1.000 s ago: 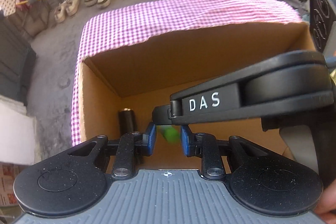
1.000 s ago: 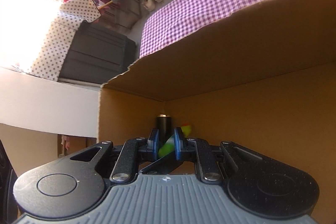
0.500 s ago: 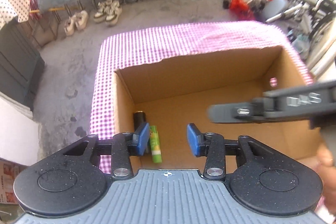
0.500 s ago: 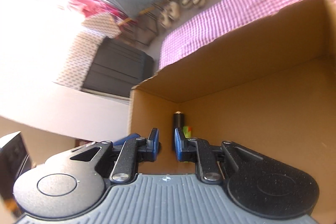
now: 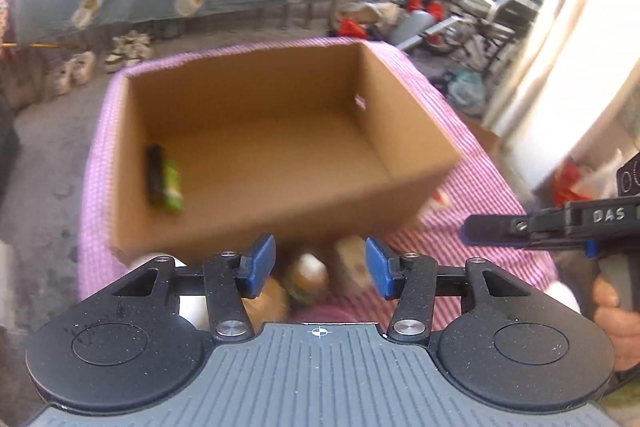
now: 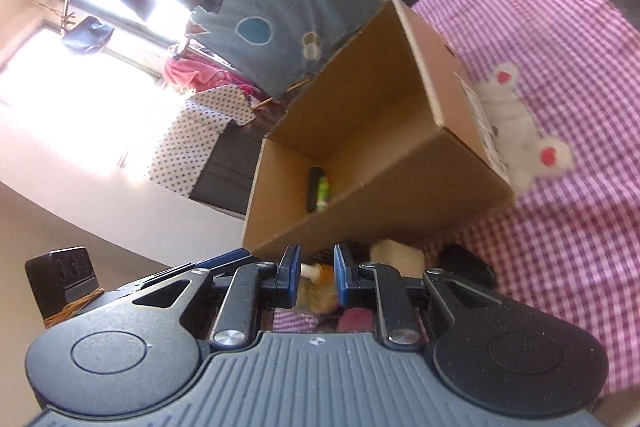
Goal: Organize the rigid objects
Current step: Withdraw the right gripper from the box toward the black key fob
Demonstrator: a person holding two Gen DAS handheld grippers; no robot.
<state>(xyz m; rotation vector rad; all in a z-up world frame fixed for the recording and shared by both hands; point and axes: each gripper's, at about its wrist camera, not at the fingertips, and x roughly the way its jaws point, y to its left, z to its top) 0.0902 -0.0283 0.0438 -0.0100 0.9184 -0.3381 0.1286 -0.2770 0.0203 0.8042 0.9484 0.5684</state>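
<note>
An open cardboard box point(image 5: 408, 131) point(image 6: 400, 163) stands on a pink checked cloth point(image 5: 472, 195). A black cylinder point(image 5: 154, 173) point(image 6: 314, 187) and a green tube point(image 5: 173, 183) point(image 6: 323, 193) lie side by side against the box's left wall. My left gripper point(image 5: 320, 267) hangs in front of the box, its jaws opening, with nothing gripped. Under it lie blurred items: a round green-orange thing point(image 5: 306, 279) and a tan block point(image 5: 352, 263) point(image 6: 396, 255). My right gripper point(image 6: 317, 271) point(image 5: 492, 231) is shut and holds nothing, to the right of the left one.
A white plush toy with red hearts point(image 6: 516, 131) leans on the box's right outer wall. A dark round thing point(image 6: 464, 263) lies by the tan block. Shoes point(image 5: 128, 47) and clutter point(image 5: 460, 7) are on the floor beyond the table.
The green tube was let go and now lies in the box beside the black cylinder. Both grippers pulled back and up out of the box. The left jaws spread apart.
</note>
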